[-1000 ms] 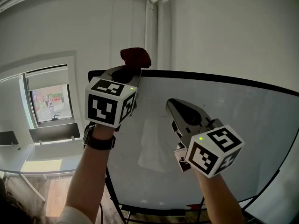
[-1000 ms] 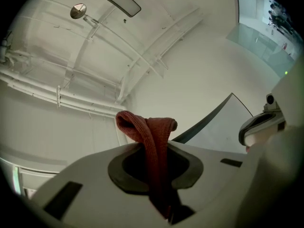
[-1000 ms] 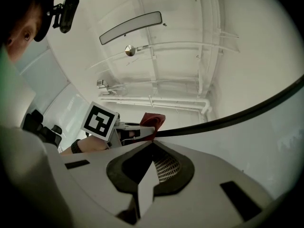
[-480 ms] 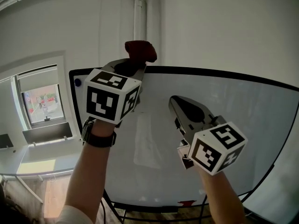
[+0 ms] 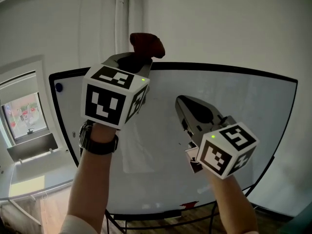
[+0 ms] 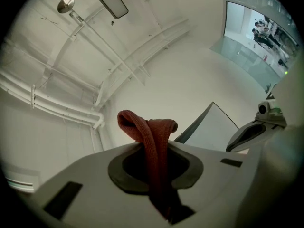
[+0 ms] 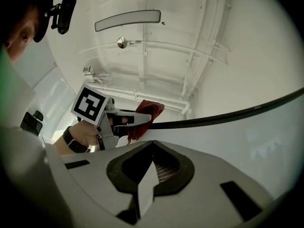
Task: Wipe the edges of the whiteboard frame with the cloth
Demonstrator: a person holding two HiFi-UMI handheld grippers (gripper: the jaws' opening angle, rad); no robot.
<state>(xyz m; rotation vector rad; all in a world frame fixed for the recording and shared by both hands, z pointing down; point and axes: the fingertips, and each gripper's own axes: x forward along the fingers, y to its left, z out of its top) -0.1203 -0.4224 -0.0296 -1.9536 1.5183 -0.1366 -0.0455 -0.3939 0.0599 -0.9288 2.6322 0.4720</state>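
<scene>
A whiteboard with a thin black frame (image 5: 219, 68) stands before me on a stand. My left gripper (image 5: 139, 60) is raised at the frame's top edge, shut on a dark red cloth (image 5: 146, 44) that bulges above the edge. In the left gripper view the cloth (image 6: 153, 137) is folded and pinched between the jaws of the left gripper (image 6: 154, 151), with a board corner (image 6: 209, 127) behind it. My right gripper (image 5: 181, 101) hovers in front of the board's white face, shut with nothing seen in it. The right gripper view looks over the right gripper (image 7: 151, 148) at the cloth (image 7: 145, 115) on the frame (image 7: 228, 115).
A window (image 5: 22, 113) with a sill lies to the left, and pipes (image 5: 122, 13) run up the wall behind the board. A blue magnet (image 5: 59, 87) sits near the board's upper left corner. A small red item (image 5: 189, 205) rests on the bottom rail, above the stand legs (image 5: 209, 213).
The left gripper with the cloth has slid to the right along the top edge, away from the board's left corner. The right gripper has stayed about where it was.
</scene>
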